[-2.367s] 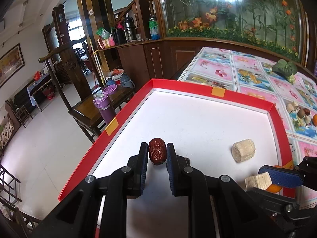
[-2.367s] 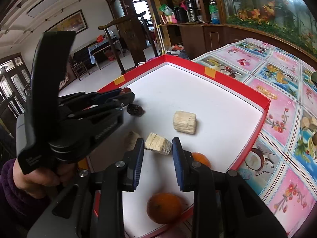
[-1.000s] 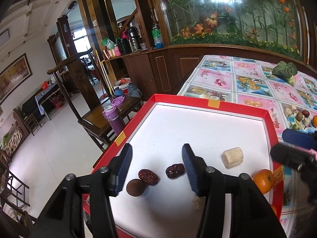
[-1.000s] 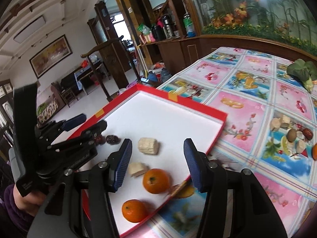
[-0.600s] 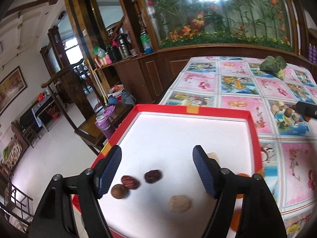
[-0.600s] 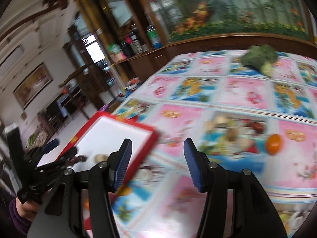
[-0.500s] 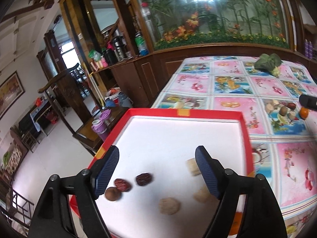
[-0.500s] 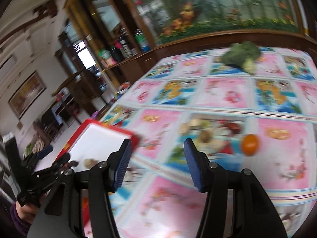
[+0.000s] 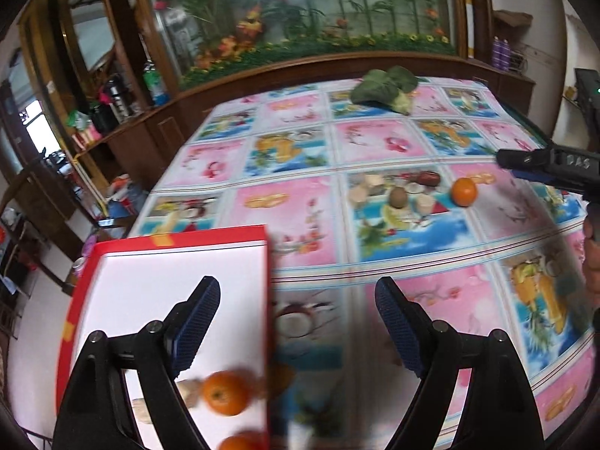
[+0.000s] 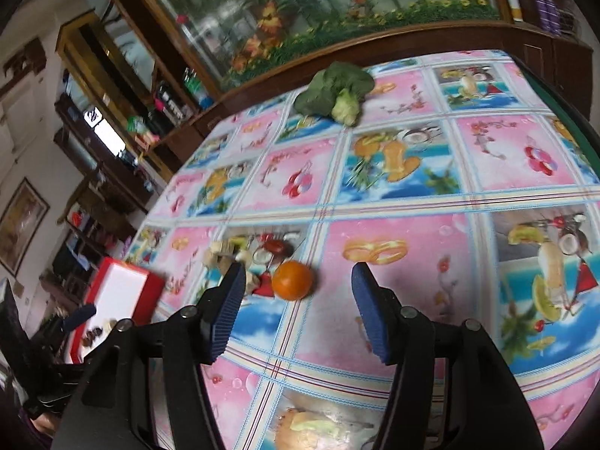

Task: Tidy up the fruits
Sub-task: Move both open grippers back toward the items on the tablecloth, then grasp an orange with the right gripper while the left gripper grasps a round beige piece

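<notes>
Several fruits already sit in the red tray (image 9: 90, 285), two oranges (image 9: 225, 393) at its near edge. One orange (image 10: 292, 280) and small pieces (image 9: 397, 197) lie well beyond it. I keep both left gripper (image 9: 296, 332) and right gripper (image 10: 294, 309) spread wide, empty.

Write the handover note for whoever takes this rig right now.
Left gripper: open, empty, over the red tray's right edge.
Right gripper: open, empty, aimed at the loose orange on the tablecloth.
Done: two oranges and pale chunks in the tray; dates there too.
Left: the loose orange, red date, kiwi and pale pieces on the cloth. Leafy vegetable at the far end.
</notes>
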Demonstrator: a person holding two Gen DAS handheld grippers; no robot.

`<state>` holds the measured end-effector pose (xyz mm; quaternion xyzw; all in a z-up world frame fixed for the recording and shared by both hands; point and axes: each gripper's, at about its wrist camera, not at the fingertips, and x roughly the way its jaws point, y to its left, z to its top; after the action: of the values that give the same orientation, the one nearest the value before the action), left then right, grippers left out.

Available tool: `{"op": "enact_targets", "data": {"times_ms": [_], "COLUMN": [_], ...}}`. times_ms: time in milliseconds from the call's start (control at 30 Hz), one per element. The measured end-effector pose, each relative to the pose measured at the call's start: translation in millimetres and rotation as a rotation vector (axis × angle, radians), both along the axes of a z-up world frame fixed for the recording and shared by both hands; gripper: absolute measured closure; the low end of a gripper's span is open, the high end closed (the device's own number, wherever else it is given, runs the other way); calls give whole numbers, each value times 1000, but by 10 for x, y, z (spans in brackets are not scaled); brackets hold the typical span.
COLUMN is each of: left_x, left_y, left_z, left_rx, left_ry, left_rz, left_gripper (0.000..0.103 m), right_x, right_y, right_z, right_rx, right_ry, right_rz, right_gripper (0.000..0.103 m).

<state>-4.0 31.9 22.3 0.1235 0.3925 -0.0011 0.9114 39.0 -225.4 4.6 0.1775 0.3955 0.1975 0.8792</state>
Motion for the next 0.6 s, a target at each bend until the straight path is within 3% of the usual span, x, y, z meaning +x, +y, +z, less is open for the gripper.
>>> {"op": "enact_targets", "data": {"times_ms": [167,467,567,600], "left_x": [138,315,374,394], "left_y": [-138,-459,-527,-540], "left_z": [-51,-76,-127,-142], "left_rx": [4,19,-2,-7], "left_ry": [39,73,95,100], "left_rz": [-24,-102,-122,-126], "left_gripper": [18,18,18,18], "right_x": [93,238,235,232], "right_y": [241,421,496,508], "right_z": [-122,-281,-295,-294], "right_rx": [-84,-140,-203,-221], "right_ry": [22,60,58,57], "right_rz": [23,66,85,90], "right_gripper": [43,44,69,71]}}
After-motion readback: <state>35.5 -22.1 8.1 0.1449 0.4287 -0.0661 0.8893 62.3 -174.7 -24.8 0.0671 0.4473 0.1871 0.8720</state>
